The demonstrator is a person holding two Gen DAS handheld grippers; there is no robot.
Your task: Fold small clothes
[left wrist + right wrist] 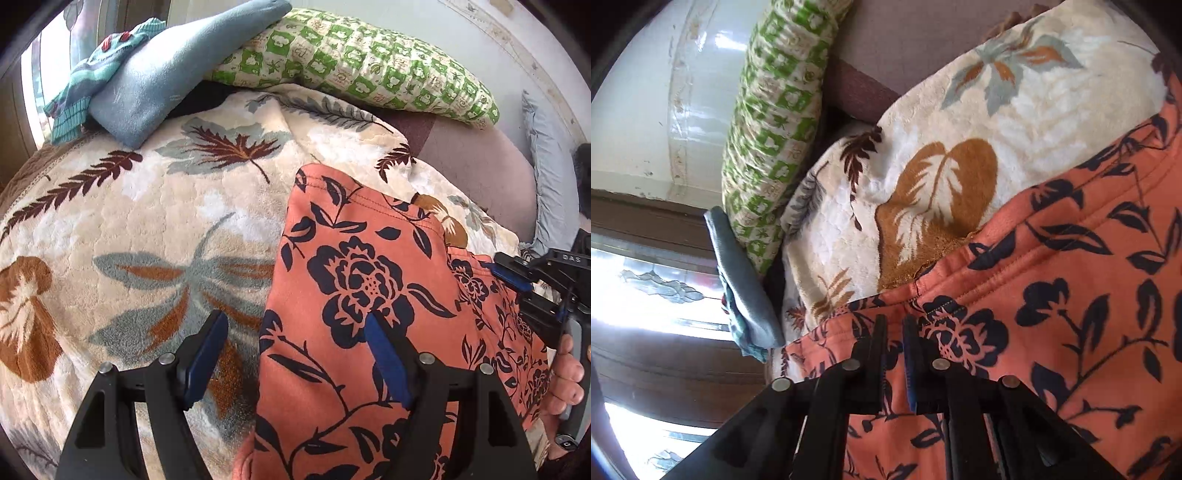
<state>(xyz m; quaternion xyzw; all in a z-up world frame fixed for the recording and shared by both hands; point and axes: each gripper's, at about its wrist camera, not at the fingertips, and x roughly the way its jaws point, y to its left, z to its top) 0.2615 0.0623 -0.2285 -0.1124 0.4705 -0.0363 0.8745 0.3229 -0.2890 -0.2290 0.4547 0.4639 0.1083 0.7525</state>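
At nine o'clock in the left wrist view lies bare leaf-print blanket [147, 229], and above it, toward eleven o'clock, a light blue garment [177, 70] sits folded with a turquoise knit piece [92, 77] tucked against it, both leaning on the green checked pillow [354, 59]. Those two look finished and set aside, though I judge that only from their tidy shape.

The left gripper [297, 354] hangs at six o'clock with its jaws spread wide, holding nothing; one finger is over the blanket, the other over the cloth.

Filling the view from six round to three o'clock is the orange floral garment [369, 258], spread on the blanket with a stitched hem toward twelve. It seems doubled over already, but how many folds it has taken I cannot tell.

At three o'clock the right gripper [517, 284] reaches in at the garment's far edge. In its own camera its jaws stand nearly together around a ridge of the orange fabric, apparently pinching it. This garment appears mid-fold; at least one more fold likely remains.
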